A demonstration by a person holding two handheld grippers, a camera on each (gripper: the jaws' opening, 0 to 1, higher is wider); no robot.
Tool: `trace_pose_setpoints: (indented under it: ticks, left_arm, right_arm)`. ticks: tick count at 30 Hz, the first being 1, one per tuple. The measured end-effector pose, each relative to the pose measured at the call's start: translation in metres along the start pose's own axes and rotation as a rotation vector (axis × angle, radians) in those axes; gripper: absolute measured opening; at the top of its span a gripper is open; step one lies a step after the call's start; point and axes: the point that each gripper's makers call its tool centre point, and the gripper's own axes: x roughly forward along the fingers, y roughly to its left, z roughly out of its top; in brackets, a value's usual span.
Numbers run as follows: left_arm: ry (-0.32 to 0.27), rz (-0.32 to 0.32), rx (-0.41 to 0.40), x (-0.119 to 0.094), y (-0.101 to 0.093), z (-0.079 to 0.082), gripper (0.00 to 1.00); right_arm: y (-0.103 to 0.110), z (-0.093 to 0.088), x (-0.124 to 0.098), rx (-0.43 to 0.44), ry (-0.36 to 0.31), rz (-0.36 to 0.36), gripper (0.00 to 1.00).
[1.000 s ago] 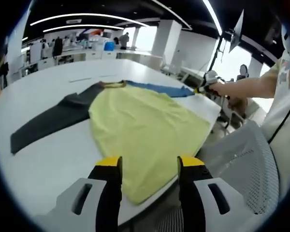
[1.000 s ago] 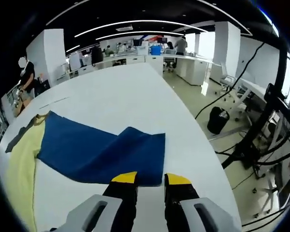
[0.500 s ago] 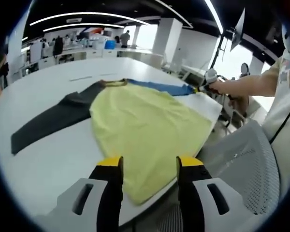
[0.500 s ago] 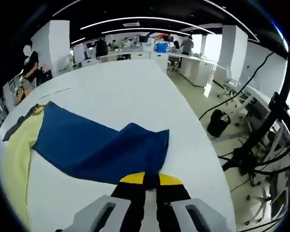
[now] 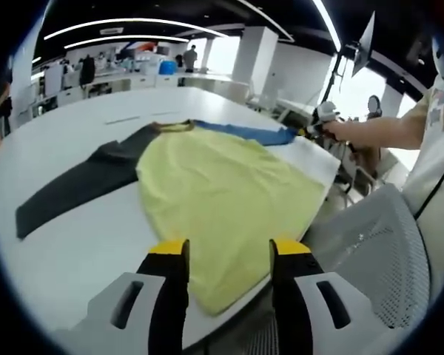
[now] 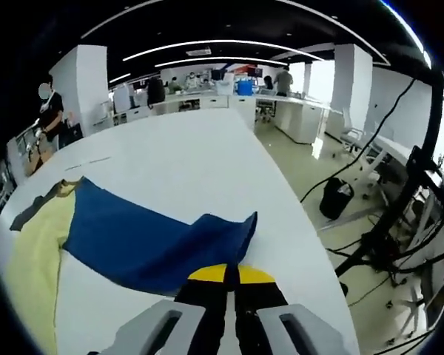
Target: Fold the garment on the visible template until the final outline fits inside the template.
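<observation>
Two claws work one long-sleeved garment spread flat on the white tabletop [image 5: 74,244]: a yellow body [image 5: 222,196], a dark grey sleeve [image 5: 81,185] and a blue sleeve [image 6: 155,237]. No template outline can be made out on the tabletop.

The right claw [image 6: 225,275] has its jaws pressed together on the cuff end of the blue sleeve, and the cloth rises into a small peak just ahead of the yellow tips. From that pinch the sleeve's long axis runs away to the left, toward the yellow body, so the fold probably has to carry the cuff along that line, inward over the body. The right claw [image 5: 316,127] also appears in the left gripper view, at the far end of the blue sleeve.

The left claw [image 5: 227,250] hangs spread over the near hem, gripping nothing.

One second ago the right claw's jaws stood apart just short of the flat cuff; now they are closed and the cuff is lifted. The left claw is unchanged.
</observation>
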Motion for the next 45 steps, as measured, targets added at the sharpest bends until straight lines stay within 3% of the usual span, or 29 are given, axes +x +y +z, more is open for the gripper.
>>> trace_pose_setpoints:
  ticks: [7,14,27,45]
  left_arm:
    - [0.001,-0.008,0.003,0.002,-0.003,-0.001,0.4]
    - [-0.004,-0.009,0.002,0.001,-0.005,-0.002,0.39]
    - [-0.022,-0.001,-0.006,-0.005,-0.009,-0.005,0.39]
    - [-0.045,-0.001,-0.019,-0.013,-0.005,-0.004,0.38]
  right_arm:
    - [0.008,0.022,-0.01,0.031,-0.065,0.038,0.0]
    - [0.025,0.038,-0.015,-0.005,-0.09,0.066,0.0]
    - [0.077,0.076,-0.014,-0.054,-0.143,0.167,0.0]
    - [0.146,0.097,-0.012,-0.111,-0.169,0.269,0.0]
